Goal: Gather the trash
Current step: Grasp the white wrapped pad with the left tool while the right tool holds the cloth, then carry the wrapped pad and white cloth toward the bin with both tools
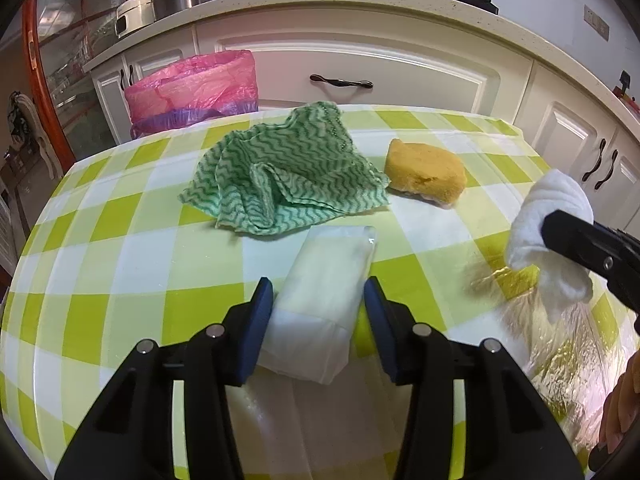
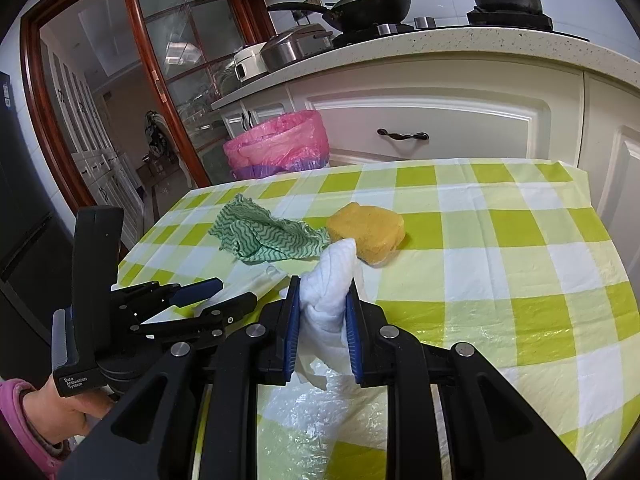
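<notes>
On the green-checked table lies a white tissue packet. My left gripper straddles it, its blue pads against both long sides of the packet. From the right wrist view the left gripper sits low at the left with white showing between its fingers. My right gripper is shut on a crumpled white paper towel, held just above the table; the towel also shows at the right of the left wrist view. A bin with a pink bag stands behind the table's far left corner.
A green wavy cloth and a yellow sponge lie at the back of the table. Crinkled clear plastic lies under the right gripper. White cabinets run close behind the table. A hand in a pink sleeve holds the left gripper.
</notes>
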{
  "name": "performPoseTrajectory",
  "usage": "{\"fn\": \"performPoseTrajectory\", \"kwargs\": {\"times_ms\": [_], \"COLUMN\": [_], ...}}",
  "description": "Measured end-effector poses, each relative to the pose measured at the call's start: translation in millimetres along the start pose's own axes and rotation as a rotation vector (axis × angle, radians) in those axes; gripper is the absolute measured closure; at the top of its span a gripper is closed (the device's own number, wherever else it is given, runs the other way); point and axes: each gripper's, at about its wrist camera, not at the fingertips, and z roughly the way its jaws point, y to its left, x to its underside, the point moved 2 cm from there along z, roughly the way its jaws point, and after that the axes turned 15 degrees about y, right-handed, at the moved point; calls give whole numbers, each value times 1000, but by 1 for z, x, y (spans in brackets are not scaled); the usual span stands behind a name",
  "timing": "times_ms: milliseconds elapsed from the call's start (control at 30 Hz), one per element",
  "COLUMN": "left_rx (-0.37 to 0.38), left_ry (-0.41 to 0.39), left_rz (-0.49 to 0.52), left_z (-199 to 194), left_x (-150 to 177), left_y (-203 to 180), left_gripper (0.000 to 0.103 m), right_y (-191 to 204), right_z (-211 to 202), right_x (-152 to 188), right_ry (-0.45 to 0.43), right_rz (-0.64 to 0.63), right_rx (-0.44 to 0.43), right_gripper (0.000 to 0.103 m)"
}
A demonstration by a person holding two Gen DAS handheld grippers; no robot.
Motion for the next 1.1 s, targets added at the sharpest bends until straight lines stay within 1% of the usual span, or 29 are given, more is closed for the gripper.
{"fn": "performPoseTrajectory", "kwargs": {"times_ms": [67, 167, 233, 333, 433, 600, 700, 900, 1100], "left_rx": [6, 21, 22, 18, 28, 8, -4, 15, 11], "left_ry": [5, -2, -23, -69, -123, -228, -302, -408, -486], "left_rz": [-8, -21, -25, -39, -80, -99, -103, -120, -127], "left_z": [1, -2, -7, -20, -40, -75, -98, -135, -164], "left_x": [-2, -1, 1, 7, 15, 34, 48, 75, 94], "left_y": [1, 2, 2, 3, 9, 14, 17, 29, 33], "left_gripper": [55, 62, 64, 65, 65, 65, 65, 65, 65], "right_y": [0, 0, 1, 3, 9, 24, 38, 60, 93], "right_z": [-1, -3, -6, -10, -13, -19, -27, -39, -48], "right_x": [1, 1, 2, 5, 7, 10, 12, 13, 13], "right_ry": [1, -1, -2, -6, -7, -16, -41, -84, -118], "right_rz": [1, -1, -3, -7, -16, -43, -74, -120, -182], "right_rx": [3, 7, 5, 2, 0, -8, -23, -52, -72], "right_gripper": [82, 82, 82, 82, 82, 82, 82, 82, 82]}}
